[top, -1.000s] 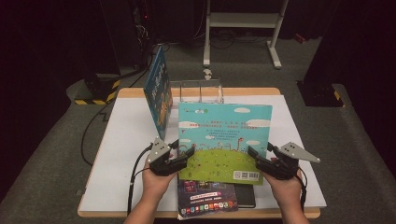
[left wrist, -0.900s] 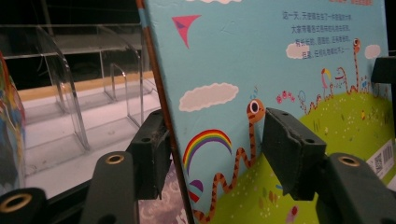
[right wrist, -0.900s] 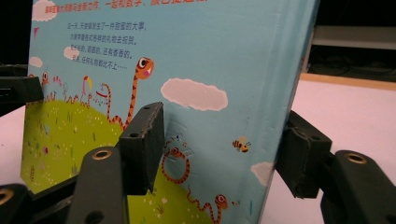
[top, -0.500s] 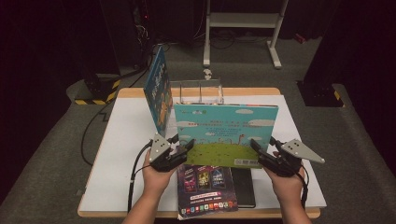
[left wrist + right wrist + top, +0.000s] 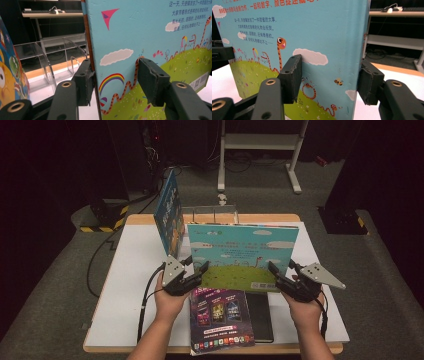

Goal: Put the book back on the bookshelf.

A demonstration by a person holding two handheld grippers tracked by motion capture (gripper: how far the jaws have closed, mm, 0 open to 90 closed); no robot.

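A picture book (image 5: 240,255) with a blue sky and green hill cover stands upright over the white table (image 5: 132,285), held at both lower corners. My left gripper (image 5: 196,265) is shut on its spine edge; in the left gripper view its pads (image 5: 150,80) press the book (image 5: 150,37) front and back. My right gripper (image 5: 281,266) is shut on the opposite edge, one pad (image 5: 292,75) flat on the cover (image 5: 312,32). Both pairs of jaws closed in a little on the book within the last second.
Behind stands a clear divider rack (image 5: 210,212) with another blue book (image 5: 169,215) leaning in it, seen close in the left gripper view as an orange-and-blue cover (image 5: 10,75). A dark magazine (image 5: 220,320) and a black notebook (image 5: 260,315) lie near the table's front edge.
The picture book has tipped from leaning back to nearly upright, and its bottom edge has risen off the magazine. Both hands stayed almost in place.
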